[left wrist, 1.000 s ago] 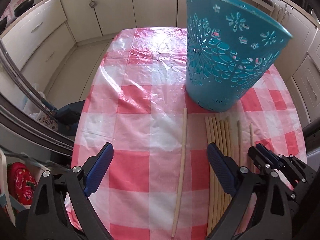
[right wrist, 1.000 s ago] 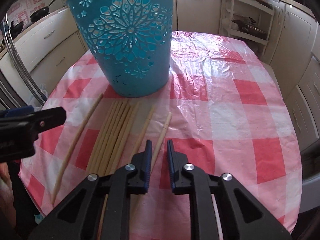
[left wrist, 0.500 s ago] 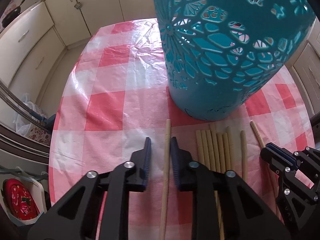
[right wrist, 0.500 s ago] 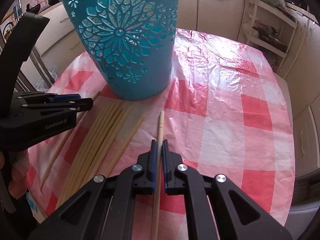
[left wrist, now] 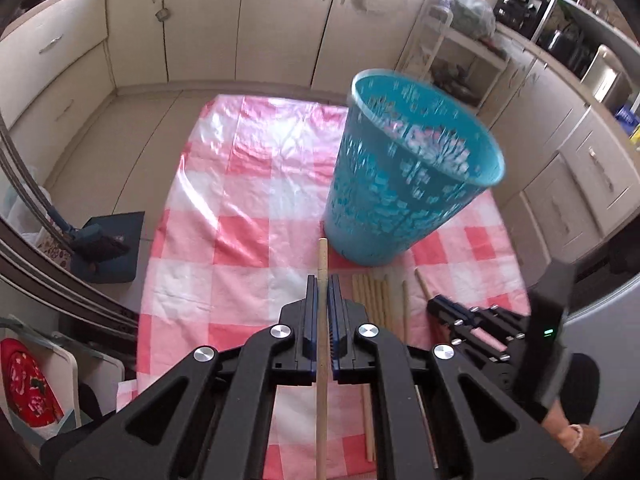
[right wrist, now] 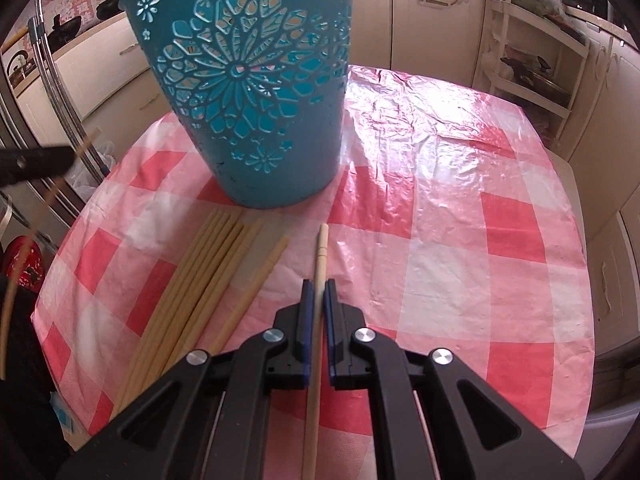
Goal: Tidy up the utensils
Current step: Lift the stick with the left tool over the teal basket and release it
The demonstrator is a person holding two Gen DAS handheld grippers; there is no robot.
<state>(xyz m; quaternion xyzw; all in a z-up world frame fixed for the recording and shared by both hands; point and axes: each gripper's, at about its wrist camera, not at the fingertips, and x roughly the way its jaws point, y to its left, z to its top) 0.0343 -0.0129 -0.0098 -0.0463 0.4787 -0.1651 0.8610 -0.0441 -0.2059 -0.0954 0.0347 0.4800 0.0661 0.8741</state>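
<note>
Over the red-and-white checked table (left wrist: 248,240), my left gripper (left wrist: 323,280) is shut on a pale wooden chopstick (left wrist: 322,256) and holds it up off the cloth. In the right wrist view that gripper (right wrist: 36,158) is a blur at the far left. My right gripper (right wrist: 316,286) is shut on another chopstick (right wrist: 321,252), low over the cloth, its tip toward the teal cut-out basket (right wrist: 248,92). The basket (left wrist: 404,184) stands upright ahead and to the right of the left gripper. Several loose chopsticks (right wrist: 200,280) lie side by side in front of it.
Cream cabinets (left wrist: 200,20) ring the table. A white shelf rack (right wrist: 532,60) stands at the back right. Steel bars (left wrist: 24,184) and a red patterned item (left wrist: 28,384) are beyond the table's left edge. Open cloth (right wrist: 460,220) lies right of the basket.
My left gripper shut on the lone chopstick at the left and lifted it clear of the table. My right gripper closed on the rightmost chopstick and stayed low.
</note>
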